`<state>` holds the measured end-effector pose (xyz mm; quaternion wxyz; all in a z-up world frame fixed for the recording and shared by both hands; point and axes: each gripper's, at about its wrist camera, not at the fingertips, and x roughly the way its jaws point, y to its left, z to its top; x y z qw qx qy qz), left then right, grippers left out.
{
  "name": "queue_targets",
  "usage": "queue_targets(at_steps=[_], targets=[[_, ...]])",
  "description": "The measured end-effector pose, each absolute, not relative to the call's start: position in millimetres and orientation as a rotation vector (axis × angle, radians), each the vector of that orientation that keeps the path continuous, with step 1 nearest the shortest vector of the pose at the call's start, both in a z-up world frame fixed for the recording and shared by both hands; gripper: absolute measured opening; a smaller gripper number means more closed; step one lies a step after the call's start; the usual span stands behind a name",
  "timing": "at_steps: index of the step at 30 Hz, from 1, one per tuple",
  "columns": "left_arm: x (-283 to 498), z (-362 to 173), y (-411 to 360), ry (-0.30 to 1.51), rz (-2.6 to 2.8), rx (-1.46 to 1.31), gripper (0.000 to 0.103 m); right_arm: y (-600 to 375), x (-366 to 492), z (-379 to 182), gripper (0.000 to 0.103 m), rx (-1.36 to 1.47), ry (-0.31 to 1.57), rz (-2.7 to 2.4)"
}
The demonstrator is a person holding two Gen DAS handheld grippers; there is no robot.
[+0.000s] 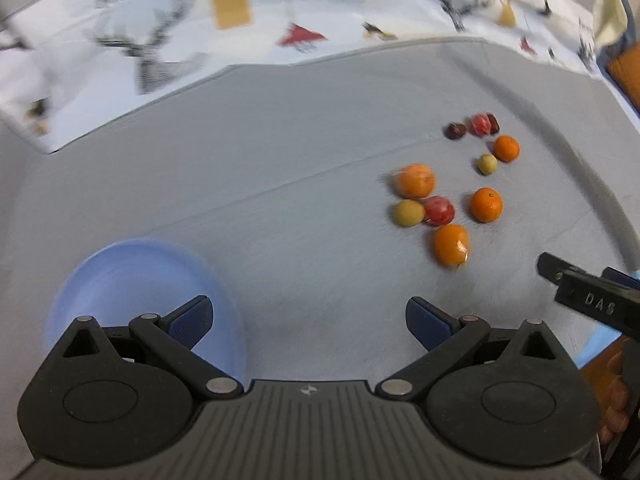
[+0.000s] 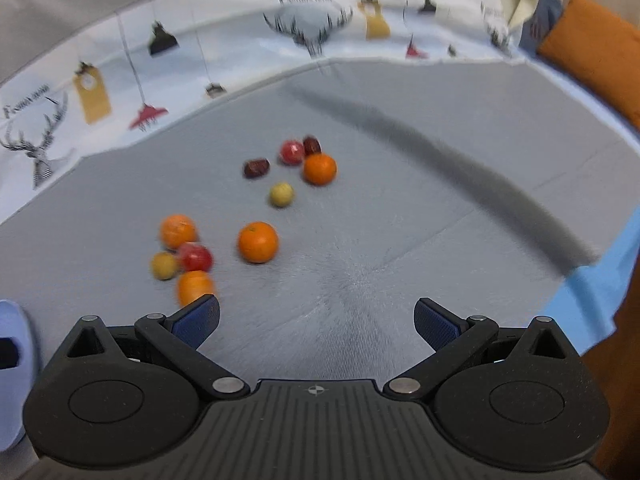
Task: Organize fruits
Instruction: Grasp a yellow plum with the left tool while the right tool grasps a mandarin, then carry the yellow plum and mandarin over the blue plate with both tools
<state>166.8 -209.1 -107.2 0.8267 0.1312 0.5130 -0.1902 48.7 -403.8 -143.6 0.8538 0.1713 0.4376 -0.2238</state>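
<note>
Left wrist view shows the left hand-held gripper (image 1: 308, 322) with its jaws spread wide and nothing between them, hovering above the grey worktop (image 1: 280, 208). A pale blue plate (image 1: 120, 276) lies just beneath its left finger. Well to the right of the plate, beyond it, the fruits (image 1: 448, 184) lie scattered: four oranges, two small yellow-green fruits, two red ones and two dark red ones. The nearest orange (image 1: 451, 245) is the closest fruit to the plate. Right wrist view has the right hand-held gripper (image 2: 316, 322) likewise spread and empty, its left finger just in front of that same orange (image 2: 194, 286). A deer-print cloth (image 2: 60, 120) borders the far edge of the worktop.
</note>
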Motion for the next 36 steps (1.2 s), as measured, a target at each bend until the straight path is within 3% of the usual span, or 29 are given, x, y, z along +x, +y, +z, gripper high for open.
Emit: queue_targets(at_steps=[9,17,19,21,22,23,24,36], targets=[[211,-173,-284,1.110,-0.534,0.439,0.103,-426,125,-208,0.102,0.317,1.053,-0.384],[232,-204,-299,1.142,-0.559,0.454,0.103,-414,160,-218,0.102,0.199,0.946,-0.332],[231,-203,-303,1.105,-0.579,0.451,0.102,-416,155,-214,0.087,0.203,0.909,-0.320],[228,-198,-303,1.082,-0.611,0.415,0.078,-417,149,-208,0.036,0.189,0.877,-0.321],[227,-195,-304,1.066,-0.628,0.401,0.068,-419,146,-207,0.036,0.194,0.880,-0.338],[226,-192,-305,1.060,-0.654,0.395,0.042,-424,141,-207,0.036,0.224,0.875,-0.346],[226,-190,-306,1.055,-0.677,0.392,0.028,-428,136,-205,0.036,0.252,0.865,-0.359],[216,-166,-287,1.016,-0.671,0.343,0.028,-449,100,-188,0.036,0.401,0.790,-0.479]])
